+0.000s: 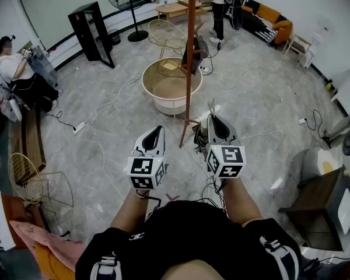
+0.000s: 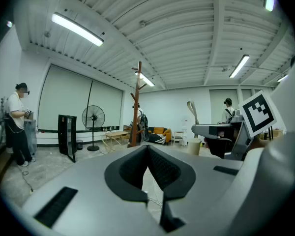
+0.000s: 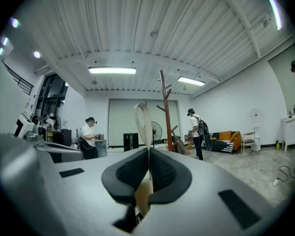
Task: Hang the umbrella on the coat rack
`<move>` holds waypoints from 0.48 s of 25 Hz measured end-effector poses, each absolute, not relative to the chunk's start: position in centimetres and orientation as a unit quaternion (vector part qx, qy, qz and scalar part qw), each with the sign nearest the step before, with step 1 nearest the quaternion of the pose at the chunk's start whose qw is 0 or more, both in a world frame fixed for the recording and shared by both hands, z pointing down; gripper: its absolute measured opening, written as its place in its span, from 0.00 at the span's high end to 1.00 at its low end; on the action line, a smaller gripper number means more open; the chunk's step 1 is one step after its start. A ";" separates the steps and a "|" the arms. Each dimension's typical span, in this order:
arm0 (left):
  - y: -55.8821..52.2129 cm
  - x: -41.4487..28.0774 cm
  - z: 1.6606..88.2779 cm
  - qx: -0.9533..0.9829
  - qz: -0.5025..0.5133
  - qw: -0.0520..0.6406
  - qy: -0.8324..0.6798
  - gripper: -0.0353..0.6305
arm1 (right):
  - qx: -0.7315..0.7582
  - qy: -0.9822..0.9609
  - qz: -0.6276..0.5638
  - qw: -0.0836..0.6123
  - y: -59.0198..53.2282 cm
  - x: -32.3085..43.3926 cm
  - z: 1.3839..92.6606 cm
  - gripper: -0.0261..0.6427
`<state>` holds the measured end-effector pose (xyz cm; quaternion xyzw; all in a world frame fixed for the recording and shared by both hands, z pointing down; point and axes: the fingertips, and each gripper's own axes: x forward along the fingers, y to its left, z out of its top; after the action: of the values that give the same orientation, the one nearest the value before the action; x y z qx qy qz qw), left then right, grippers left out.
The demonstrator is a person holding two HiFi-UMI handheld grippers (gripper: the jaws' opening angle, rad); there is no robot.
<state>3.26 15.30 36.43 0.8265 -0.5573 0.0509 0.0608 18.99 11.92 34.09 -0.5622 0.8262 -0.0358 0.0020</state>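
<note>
Right gripper view gave us the plainest reading: the right gripper had its jaws clenched on a pale beige strap loop, which stood upright out of the pads with its long axis near vertical. We took this loop to be the umbrella's hanging strap. The umbrella's body we could not make out with any certainty; only a pale piece showed below the pads, and in the head view whatever hung under that gripper was hidden by it. The tall reddish-brown wooden coat rack rose from the grey floor straight ahead of us, its pole lying between the lines of the two grippers and a little nearer the right one. Its short angled branches sat high, well above the loop. We judged that the coming move turned on height more than reach, since the loop would have to be carried forward and lifted over a branch tip. The left gripper was held just beside the right, its jaws pressed together with nothing between them. Both grippers sat low before our torso, side by side, pointing forward and roughly level toward the rack, forearms drawn in close.
</note>
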 end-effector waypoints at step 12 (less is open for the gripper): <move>16.2 1.0 37.3 0.833 0.048 0.055 -0.549 0.92 | -0.551 0.834 -0.029 0.018 14.2 15.4 34.6 0.94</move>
<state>0.99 16.21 37.34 0.8330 -0.5485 0.0476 0.0546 15.44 14.19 34.57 -0.5505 0.8341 -0.0288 0.0182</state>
